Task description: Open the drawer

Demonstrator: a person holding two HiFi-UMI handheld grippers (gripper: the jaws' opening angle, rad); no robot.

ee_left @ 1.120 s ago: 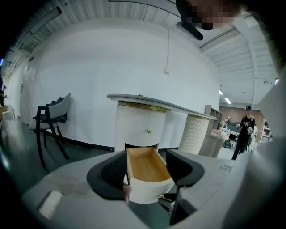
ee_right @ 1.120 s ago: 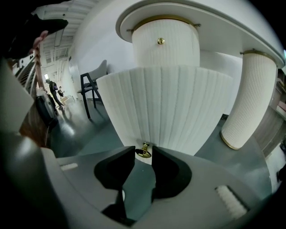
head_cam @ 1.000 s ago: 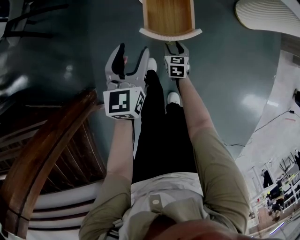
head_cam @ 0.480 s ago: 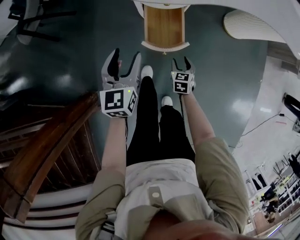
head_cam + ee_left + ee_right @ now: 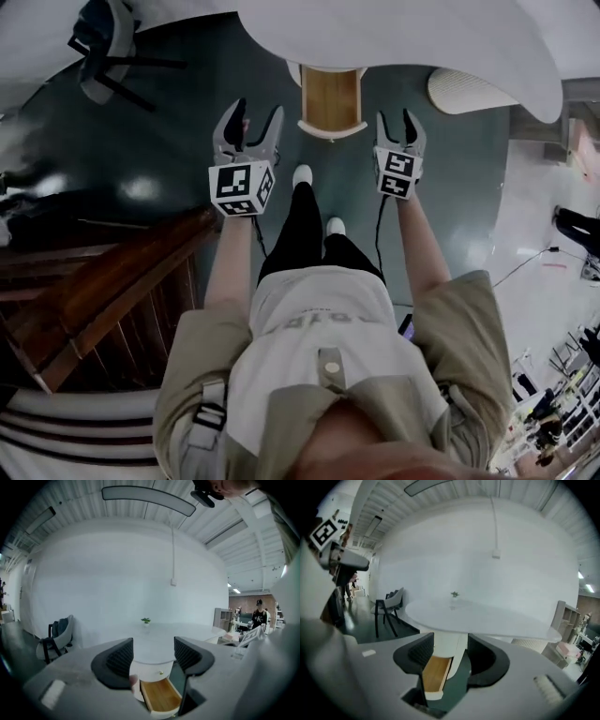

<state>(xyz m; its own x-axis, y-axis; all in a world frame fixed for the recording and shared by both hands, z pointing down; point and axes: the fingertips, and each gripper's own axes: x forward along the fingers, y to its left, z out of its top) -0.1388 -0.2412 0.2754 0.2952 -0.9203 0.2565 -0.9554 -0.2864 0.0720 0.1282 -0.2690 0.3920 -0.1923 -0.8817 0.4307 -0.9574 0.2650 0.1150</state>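
At the upper left of the head view a dark chair stands on the green floor, with a brown wooden railing below it. The left gripper hangs in the air with its jaws apart, holding nothing. At top centre the drawer is pulled out from under the white table, its wooden bottom showing. It lies between the two grippers, touched by neither. The right gripper is to its right, jaws apart and closing, with nothing between them. In both gripper views the drawer appears beyond the jaws.
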